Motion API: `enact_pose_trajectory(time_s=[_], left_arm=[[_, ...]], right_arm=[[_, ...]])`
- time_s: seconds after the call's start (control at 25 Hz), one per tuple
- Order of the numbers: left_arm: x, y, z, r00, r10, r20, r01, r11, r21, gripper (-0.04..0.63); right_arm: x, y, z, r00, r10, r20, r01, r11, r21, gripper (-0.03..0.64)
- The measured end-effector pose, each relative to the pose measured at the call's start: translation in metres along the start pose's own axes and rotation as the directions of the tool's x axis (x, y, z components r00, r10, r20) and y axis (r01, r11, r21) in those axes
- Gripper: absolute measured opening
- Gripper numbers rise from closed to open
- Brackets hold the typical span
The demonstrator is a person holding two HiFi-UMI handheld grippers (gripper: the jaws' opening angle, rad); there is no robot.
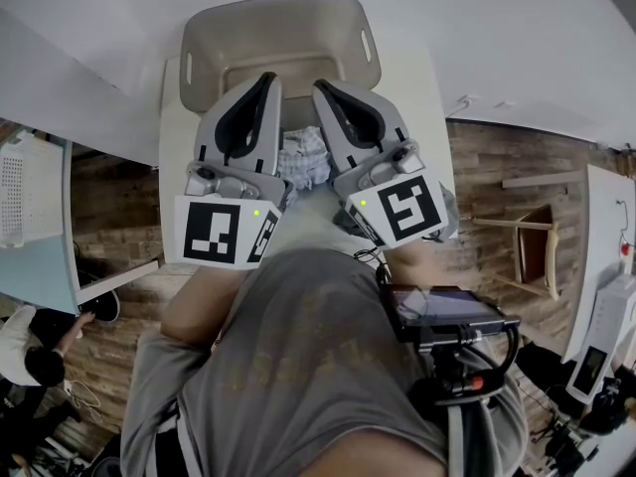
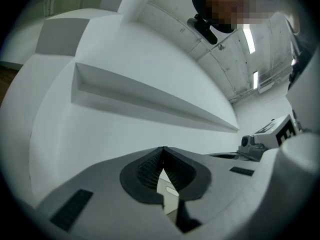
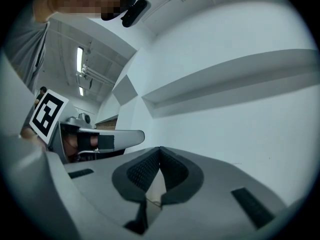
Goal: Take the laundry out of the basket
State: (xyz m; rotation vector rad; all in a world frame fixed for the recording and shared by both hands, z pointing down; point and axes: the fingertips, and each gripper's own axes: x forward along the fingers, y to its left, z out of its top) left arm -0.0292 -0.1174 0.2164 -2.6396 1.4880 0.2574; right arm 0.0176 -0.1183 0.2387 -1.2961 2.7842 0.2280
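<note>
A taupe plastic basket [image 1: 268, 13] stands at the far end of a white table [image 1: 417, 87]; the part of its inside that shows holds nothing. A crumpled white-and-blue cloth [image 1: 303, 162] lies on the table just in front of it, partly hidden by both grippers. My left gripper [image 1: 266, 78] and right gripper [image 1: 320, 87] are held up side by side above the cloth, tips toward the basket, both shut with nothing between the pads. The left gripper [image 2: 163, 151] and the right gripper [image 3: 160, 150] face only white wall and ceiling in their own views.
Wooden floor surrounds the table. A wooden chair [image 1: 537, 246] stands at the right, a white cabinet [image 1: 30, 197] at the left, and a person [image 1: 30, 356] crouches at the lower left. A camera rig [image 1: 447, 311] hangs at my chest.
</note>
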Motion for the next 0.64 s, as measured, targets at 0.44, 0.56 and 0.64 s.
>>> enact_pose_trajectory(time_s=[0.44,0.56,0.64], left_arm=[[-0.0008,-0.0020,-0.0036,1.000,-0.012,-0.007,0.012,1.000,0.000,0.008],[-0.0005,-0.0009,-0.0045,1.000,-0.013,-0.011,0.013,1.000,0.000,0.008],[-0.0005,-0.0003,-0.0048,1.000,-0.013,-0.013,0.013,1.000,-0.001,0.008]], right_arm=[[-0.0018,-0.0001,-0.0029,1.000,-0.003,-0.001,0.003,1.000,0.000,0.006],[-0.0008,-0.0003,-0.0032,1.000,-0.002,-0.003,0.002,1.000,0.000,0.006],[-0.0004,-0.0006,-0.0030,1.000,-0.002,-0.005,0.002,1.000,-0.001,0.006]])
